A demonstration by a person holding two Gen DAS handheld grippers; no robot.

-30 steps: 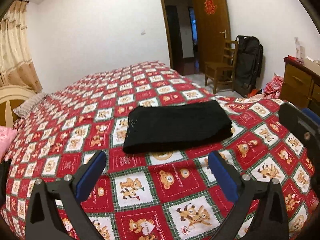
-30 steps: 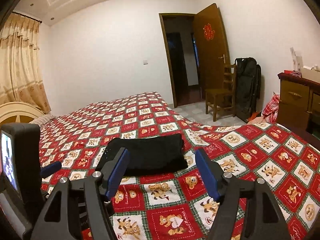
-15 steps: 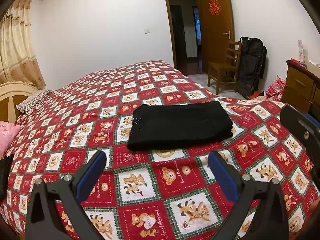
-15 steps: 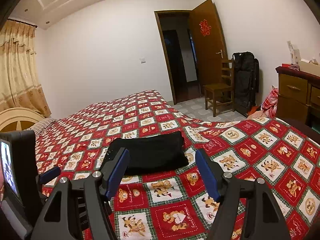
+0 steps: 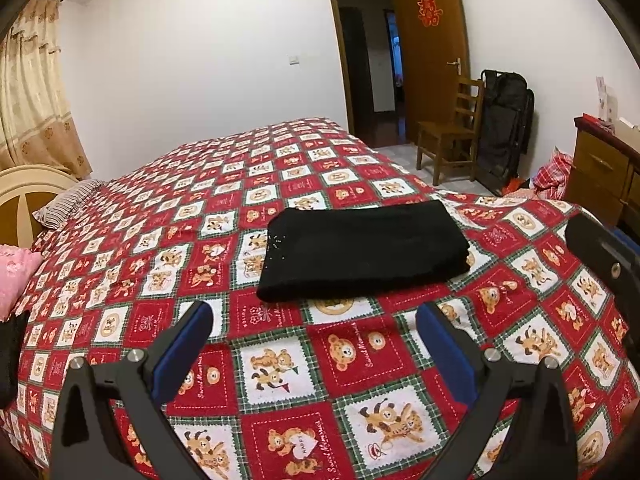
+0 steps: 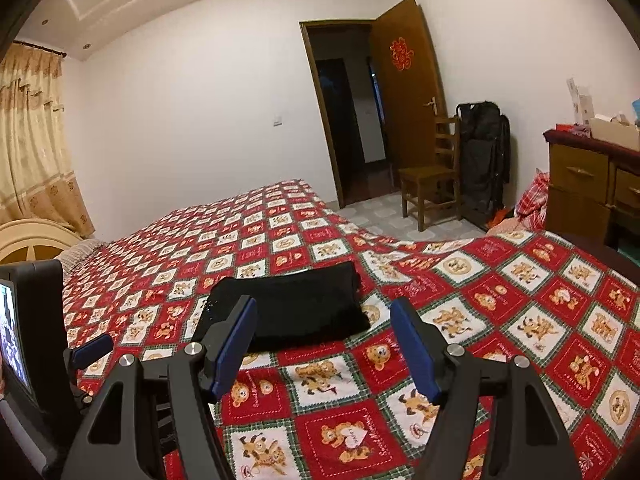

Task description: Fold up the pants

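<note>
Both grippers stand with their jaws spread wide and hold nothing. The left gripper (image 5: pixel 314 330) hangs above the bedspread (image 5: pixel 168 240), its blue pads (image 5: pixel 182 346) at 7 and 5 o'clock of the left wrist view, and only the bear pattern shows between them. The black pants (image 5: pixel 360 252) lie folded into a flat rectangle on the bedspread, just past the fingertips, toward 12 o'clock from the left gripper and a little right of the view's centre. They touch no gripper.

In the right wrist view the right gripper (image 6: pixel 322 322) is also apart from the cloth. The pants (image 6: pixel 296 308) lie at about 11 o'clock from the gap between its pads, and the left pad (image 6: pixel 234 346) hides their near left corner. At 9 o'clock of this view a part of the left gripper (image 6: pixel 86 350) shows beside a small screen (image 6: pixel 14 334).

Farther away, a wooden chair (image 5: pixel 452 136) stands near the open door (image 5: pixel 432 52) at 1 o'clock, with a black bag (image 5: pixel 506 124) beside it. A wooden dresser (image 5: pixel 604 168) is at 3 o'clock, and a striped pillow (image 5: pixel 68 202) is at 9 o'clock.
</note>
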